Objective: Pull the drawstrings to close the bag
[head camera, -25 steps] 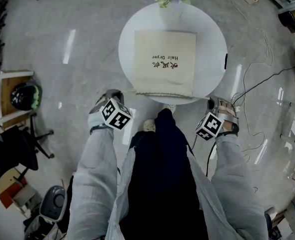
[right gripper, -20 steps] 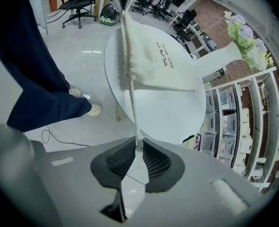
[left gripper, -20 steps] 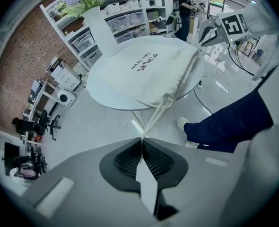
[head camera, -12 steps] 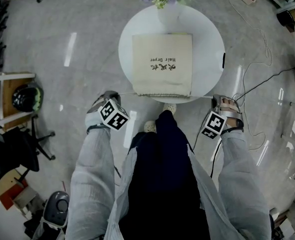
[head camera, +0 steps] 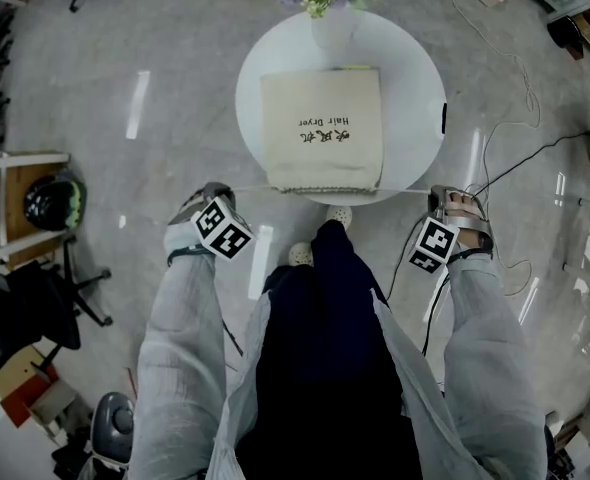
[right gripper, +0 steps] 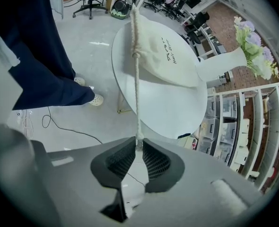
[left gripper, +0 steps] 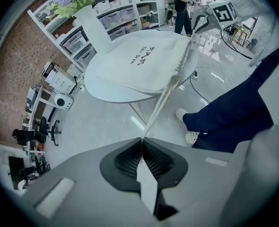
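A beige drawstring bag printed "Hair Dryer" lies flat on a round white table, its gathered mouth at the near edge. My left gripper hangs off the table's near left and is shut on the left drawstring, which runs taut from the bag to the pads. Off the near right, my right gripper is shut on the knotted right drawstring, taut from the bag. Both grippers point steeply down, level with the bag's mouth.
A white vase of purple flowers stands at the table's far edge and a small black object at its right edge. Cables trail over the floor at right. A stool with a helmet stands left. My feet are under the table's near edge.
The right gripper has moved a little outward to the right and the left one slightly to the left. Both strings stay taut, and the bag's mouth edge looks slightly narrower.
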The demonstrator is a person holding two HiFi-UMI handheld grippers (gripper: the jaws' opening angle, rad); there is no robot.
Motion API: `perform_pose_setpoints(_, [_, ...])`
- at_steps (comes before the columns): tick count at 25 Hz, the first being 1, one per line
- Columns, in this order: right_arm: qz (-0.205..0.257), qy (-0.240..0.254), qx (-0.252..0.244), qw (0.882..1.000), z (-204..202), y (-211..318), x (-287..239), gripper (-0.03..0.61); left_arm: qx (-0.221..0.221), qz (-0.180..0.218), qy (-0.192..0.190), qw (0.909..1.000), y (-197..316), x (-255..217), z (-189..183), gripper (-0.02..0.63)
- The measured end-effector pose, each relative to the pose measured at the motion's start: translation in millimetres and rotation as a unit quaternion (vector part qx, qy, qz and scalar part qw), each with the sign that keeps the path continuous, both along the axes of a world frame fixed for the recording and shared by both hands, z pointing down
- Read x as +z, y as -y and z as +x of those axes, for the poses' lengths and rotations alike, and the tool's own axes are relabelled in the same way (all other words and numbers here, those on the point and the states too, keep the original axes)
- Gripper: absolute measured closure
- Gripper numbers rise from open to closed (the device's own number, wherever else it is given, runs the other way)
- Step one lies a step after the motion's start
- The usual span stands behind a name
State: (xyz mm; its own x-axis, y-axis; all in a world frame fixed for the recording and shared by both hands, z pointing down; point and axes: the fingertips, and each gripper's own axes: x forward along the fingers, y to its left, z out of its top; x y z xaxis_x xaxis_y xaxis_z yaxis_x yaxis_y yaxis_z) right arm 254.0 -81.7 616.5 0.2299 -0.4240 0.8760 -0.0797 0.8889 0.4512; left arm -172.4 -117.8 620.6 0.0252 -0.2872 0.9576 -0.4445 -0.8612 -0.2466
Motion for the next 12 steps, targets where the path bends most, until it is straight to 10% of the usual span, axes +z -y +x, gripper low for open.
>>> perform_pose_setpoints(12, [-0.004,-0.007,0.005,1.0,8.2,-2.8,-3.3,0.527,0.003,-0.007,0.013,0.9999,-7.5,6.5,-15.7,0.583])
